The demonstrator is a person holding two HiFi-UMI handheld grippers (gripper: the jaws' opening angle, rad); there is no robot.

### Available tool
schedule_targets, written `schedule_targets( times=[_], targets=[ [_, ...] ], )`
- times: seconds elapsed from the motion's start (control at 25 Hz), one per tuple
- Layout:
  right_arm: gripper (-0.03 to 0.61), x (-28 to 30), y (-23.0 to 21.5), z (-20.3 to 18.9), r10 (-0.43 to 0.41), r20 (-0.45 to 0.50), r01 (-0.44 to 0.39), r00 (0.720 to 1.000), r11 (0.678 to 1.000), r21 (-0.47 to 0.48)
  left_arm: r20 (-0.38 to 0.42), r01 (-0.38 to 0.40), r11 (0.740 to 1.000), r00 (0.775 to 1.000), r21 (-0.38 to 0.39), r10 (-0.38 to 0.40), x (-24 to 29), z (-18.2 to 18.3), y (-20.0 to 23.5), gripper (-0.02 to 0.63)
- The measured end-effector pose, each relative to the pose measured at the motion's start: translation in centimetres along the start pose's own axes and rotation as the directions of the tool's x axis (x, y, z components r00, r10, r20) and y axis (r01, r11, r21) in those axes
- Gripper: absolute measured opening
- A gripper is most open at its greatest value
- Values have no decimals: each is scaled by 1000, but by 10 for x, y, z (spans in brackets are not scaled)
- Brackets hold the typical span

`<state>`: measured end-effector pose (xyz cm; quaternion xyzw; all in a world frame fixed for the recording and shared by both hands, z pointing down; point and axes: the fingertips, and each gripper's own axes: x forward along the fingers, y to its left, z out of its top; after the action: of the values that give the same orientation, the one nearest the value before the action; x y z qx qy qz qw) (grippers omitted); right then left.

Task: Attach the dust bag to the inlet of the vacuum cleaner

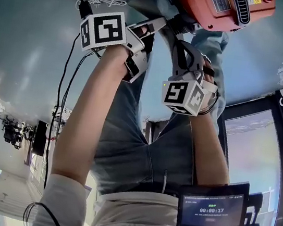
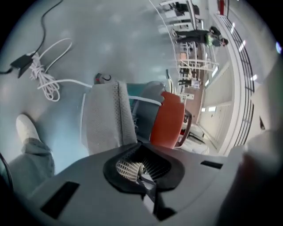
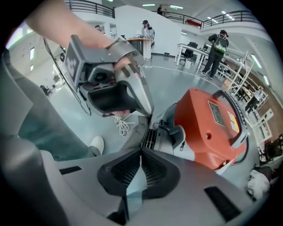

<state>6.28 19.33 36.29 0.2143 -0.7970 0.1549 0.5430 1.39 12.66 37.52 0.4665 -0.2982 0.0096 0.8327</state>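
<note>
Pinching the bag [image 2: 106, 121] at its near edge, the left gripper [image 2: 144, 174] has it stretching toward 11 o'clock, with the vacuum [image 2: 168, 119] just beside it at 1 o'clock. The right gripper [image 3: 141, 152], jaws pressed together and seemingly empty, sits nearer the vacuum, which lies at its 1 o'clock.

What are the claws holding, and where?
The bag. The left claw pinches a fold of its cloth; the right claw looks shut on its thin edge, beside the vacuum.
</note>
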Motion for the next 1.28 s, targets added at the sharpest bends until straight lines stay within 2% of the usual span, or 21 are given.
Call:
schedule_targets(
  times=[0.08,0.16,0.28,0.32,0.36,0.48,0.52,0.56,0.68,0.72,0.8,0.88,1.0,1.12,1.2,1.28],
  targets=[
    [15,-2,-6,11,7,-17,-7,1000,1000,-12,39,12,998,999,-61,-10,-7,2,12,5],
    [15,-3,-9,15,3,4,-3,1000,1000,-26,42,-6,998,999,-66,9,-8,5,19,3],
    [17,-5,-8,-1,-2,15,2,1000,1000,24,-33,-56,997,998,60,59,7,2,3,4],
    [17,-5,-8,-5,-3,-3,4,1000,999,44,-50,-58,994,997,87,62,10,0,-1,3],
    [17,-5,-10,-4,-2,-23,3,1000,999,54,-49,-47,995,997,83,52,10,-1,0,3],
    [15,-5,-17,14,3,-30,-3,1000,1000,29,29,5,999,1000,-49,-3,-3,5,19,5],
    [15,-4,-18,15,0,-18,0,1000,1000,23,40,12,998,999,-64,-9,-3,7,20,4],
    [15,-5,-17,9,-3,-11,4,1000,1000,29,29,8,999,1000,-40,-7,1,8,14,3],
    [15,-4,-15,-11,-3,-34,6,999,996,86,-59,-35,992,997,124,43,18,4,-8,4],
    [16,-4,-17,-8,2,-54,3,999,996,92,-65,-40,990,997,132,49,18,6,-6,3],
    [15,-6,-25,6,6,-76,0,997,997,78,-35,-44,997,998,67,46,9,11,10,3],
    [15,-7,-28,9,0,-49,3,999,998,63,-7,-20,1000,1000,23,20,4,15,13,3],
    [15,-5,-24,-16,-7,-19,9,1000,995,102,-1,88,994,996,61,-88,23,22,-33,3],
    [14,-4,-29,-11,3,-79,5,997,995,99,10,70,991,997,116,-72,37,33,-52,3],
    [14,-5,-27,-2,25,-76,-16,997,993,121,66,135,985,988,106,-143,19,39,-59,5],
    [14,-4,-28,-1,66,-33,-57,997,972,229,167,176,984,970,26,-178,-11,42,-50,5]
  ],
)
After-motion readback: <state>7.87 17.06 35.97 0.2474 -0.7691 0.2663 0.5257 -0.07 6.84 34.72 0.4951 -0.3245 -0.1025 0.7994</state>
